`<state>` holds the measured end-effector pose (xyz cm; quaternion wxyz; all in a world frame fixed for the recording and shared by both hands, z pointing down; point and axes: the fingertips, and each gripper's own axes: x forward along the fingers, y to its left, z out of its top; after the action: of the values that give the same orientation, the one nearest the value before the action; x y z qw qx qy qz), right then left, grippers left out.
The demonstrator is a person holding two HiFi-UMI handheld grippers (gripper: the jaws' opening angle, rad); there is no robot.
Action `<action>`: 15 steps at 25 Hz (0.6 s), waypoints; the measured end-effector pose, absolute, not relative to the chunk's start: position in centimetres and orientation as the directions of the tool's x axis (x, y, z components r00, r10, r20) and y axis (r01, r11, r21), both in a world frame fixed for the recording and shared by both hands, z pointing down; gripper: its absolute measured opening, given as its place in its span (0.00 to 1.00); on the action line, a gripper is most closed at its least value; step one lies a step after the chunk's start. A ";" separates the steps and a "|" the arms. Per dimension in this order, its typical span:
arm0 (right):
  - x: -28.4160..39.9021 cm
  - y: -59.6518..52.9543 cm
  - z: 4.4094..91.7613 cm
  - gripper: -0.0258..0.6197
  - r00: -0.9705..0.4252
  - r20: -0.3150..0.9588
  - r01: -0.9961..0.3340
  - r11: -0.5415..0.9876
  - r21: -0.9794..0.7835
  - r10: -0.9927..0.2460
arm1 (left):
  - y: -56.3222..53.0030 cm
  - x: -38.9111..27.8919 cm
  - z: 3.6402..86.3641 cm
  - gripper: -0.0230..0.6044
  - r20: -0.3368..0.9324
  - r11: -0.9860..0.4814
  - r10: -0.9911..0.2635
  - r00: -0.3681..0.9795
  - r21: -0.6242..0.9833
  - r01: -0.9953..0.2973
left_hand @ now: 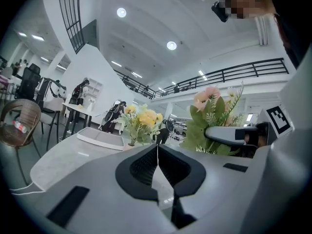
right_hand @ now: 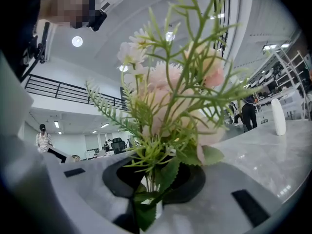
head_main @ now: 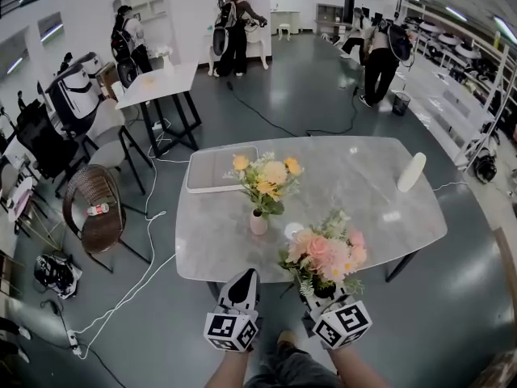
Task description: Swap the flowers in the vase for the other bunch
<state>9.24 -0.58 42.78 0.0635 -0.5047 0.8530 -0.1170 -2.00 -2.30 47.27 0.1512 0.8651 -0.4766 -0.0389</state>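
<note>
A small pink vase [head_main: 258, 222] stands in the middle of the marble table [head_main: 363, 176] and holds a yellow bunch of flowers [head_main: 267, 178] [left_hand: 140, 119]. My right gripper [head_main: 321, 291] [right_hand: 153, 179] is shut on the stems of a pink bunch [head_main: 325, 253] [right_hand: 170, 96], held upright over the table's near edge, right of the vase. My left gripper [head_main: 243, 282] [left_hand: 157, 147] is shut and empty, just short of the near edge, in front of the vase. In the left gripper view the pink bunch [left_hand: 213, 116] shows at the right.
A grey tray [head_main: 220, 170] lies at the table's far left corner. A white cylinder [head_main: 411, 171] stands at the far right and a small round disc [head_main: 293, 230] lies beside the vase. A wicker chair [head_main: 94, 208], cables on the floor and people further back surround the table.
</note>
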 end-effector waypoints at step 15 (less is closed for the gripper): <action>11.2 -6.0 44.6 0.19 -0.477 0.027 -0.846 0.451 -0.285 -0.878 | -7.9 0.5 49.2 0.06 0.089 -0.493 -0.835 0.543 0.317 -0.810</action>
<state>11.23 -6.02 44.58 0.0620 -0.5076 0.8494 -0.1305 0.49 -7.95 49.20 0.1623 0.8633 -0.4764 -0.0382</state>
